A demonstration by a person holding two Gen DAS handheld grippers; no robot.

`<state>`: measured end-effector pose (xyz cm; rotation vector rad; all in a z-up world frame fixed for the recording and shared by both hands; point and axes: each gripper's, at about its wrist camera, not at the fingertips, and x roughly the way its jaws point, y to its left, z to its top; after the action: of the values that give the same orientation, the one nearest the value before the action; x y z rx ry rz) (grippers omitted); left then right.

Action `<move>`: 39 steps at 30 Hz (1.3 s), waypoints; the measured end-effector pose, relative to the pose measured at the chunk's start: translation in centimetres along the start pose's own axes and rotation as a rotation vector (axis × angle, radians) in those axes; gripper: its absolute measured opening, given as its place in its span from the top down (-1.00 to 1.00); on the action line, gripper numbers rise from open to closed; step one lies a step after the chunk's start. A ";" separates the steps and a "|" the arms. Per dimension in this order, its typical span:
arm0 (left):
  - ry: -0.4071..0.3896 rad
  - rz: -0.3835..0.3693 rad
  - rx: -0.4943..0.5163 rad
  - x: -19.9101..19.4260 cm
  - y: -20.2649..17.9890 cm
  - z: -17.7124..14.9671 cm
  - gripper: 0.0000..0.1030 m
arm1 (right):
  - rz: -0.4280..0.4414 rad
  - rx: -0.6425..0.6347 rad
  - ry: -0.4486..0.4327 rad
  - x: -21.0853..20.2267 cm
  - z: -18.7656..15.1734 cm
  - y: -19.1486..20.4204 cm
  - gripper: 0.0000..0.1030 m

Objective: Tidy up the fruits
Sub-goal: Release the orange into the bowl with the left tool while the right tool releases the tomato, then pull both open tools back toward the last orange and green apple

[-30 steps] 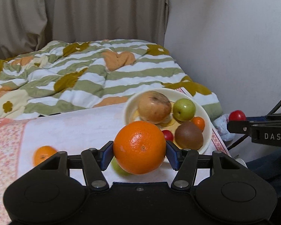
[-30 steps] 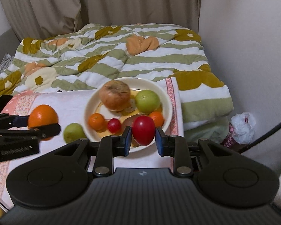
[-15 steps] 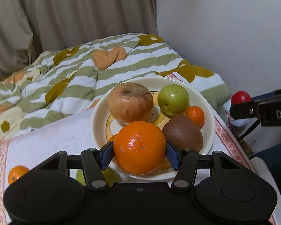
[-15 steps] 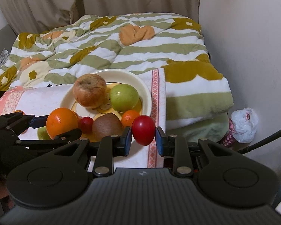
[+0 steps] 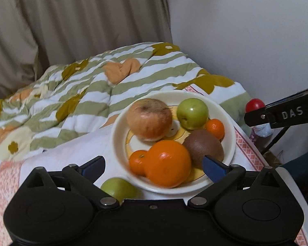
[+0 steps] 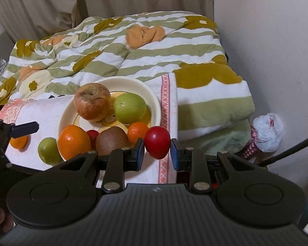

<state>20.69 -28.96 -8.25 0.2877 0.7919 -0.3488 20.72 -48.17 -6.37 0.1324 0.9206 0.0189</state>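
Note:
A cream plate (image 5: pixel 117 135) on the white cloth holds a wrinkled apple (image 5: pixel 148 120), a green apple (image 5: pixel 192 113), a kiwi (image 5: pixel 203 146), two small tangerines and a big orange (image 5: pixel 167 163). My left gripper (image 5: pixel 154 165) straddles the big orange; its jaws are opening and the blue pads stand clear of the fruit. My right gripper (image 6: pixel 157 150) hovers beside the plate's near right rim (image 6: pixel 154 96), shut on a red fruit (image 6: pixel 157 142). A small red fruit (image 6: pixel 92 134) also lies in the plate.
Outside the plate, a green fruit (image 6: pixel 48 150) and a small tangerine (image 6: pixel 18 142) lie on the cloth at the left. A striped quilt (image 6: pixel 133 57) covers the bed behind. The wall is at the right, with a white plastic bag (image 6: pixel 268 132) on the floor.
The left gripper carried the big orange over the plate, lowered it and spread its jaws; the orange now rests in the plate. The right gripper drifted right of the plate, still gripping the red fruit.

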 end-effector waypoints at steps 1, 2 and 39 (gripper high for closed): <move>0.002 -0.011 -0.019 -0.3 0.5 0.0 -0.99 | 0.004 -0.005 -0.002 0.0 0.2 0.4 0.18; 0.003 -0.023 -0.042 -0.6 1.1 -0.1 -0.99 | 0.008 -0.012 -0.004 0.1 0.3 0.7 0.18; -0.067 0.168 -0.350 -10.2 9.7 -5.3 -0.99 | 0.109 -0.162 -0.086 0.2 1.5 9.3 -0.98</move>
<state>14.61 -16.13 -3.14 0.0136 0.7426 -0.0578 22.41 -39.09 -4.46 0.0320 0.8219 0.1868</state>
